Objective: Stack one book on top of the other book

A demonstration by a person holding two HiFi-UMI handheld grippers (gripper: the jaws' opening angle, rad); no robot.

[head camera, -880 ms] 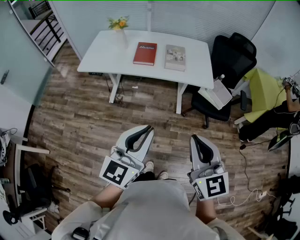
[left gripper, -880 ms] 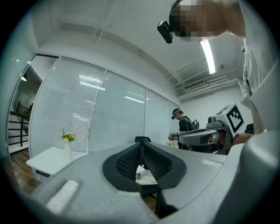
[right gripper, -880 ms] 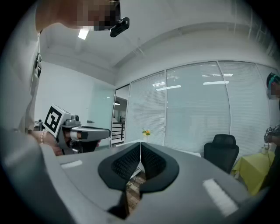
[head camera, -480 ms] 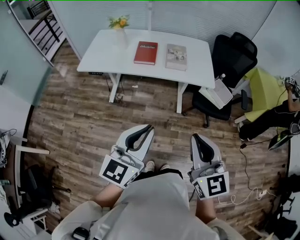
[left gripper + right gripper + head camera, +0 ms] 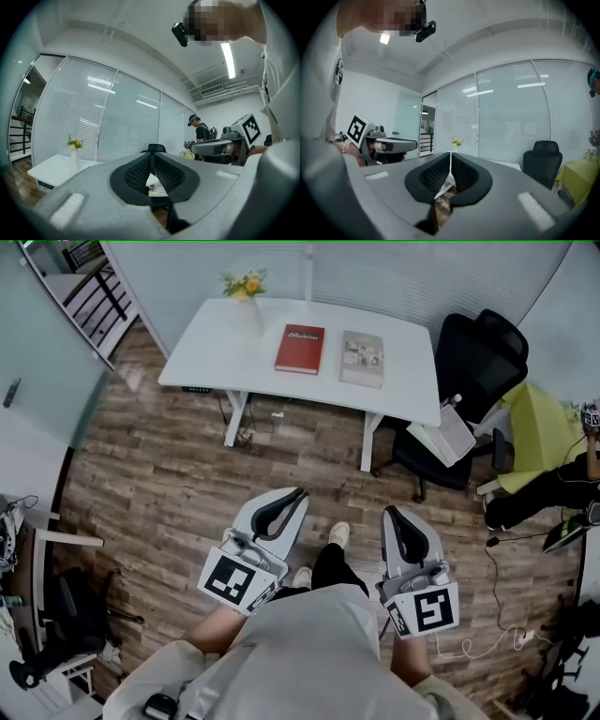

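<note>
White table [image 5: 211, 348] sat well across the wood-plank floor [image 5: 169, 484], with the glossy red book [image 5: 300, 336] and the pale grey book [image 5: 362, 358] flat on it, side by side but apart. Down by the waist, the left tool [image 5: 296, 495] and right tool [image 5: 388, 514] pointed level, both closed on nothing.

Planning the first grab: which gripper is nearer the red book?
Left. The left gripper is roughly in line with the red book, well short of the white table; the right gripper sits off to its right.
</note>
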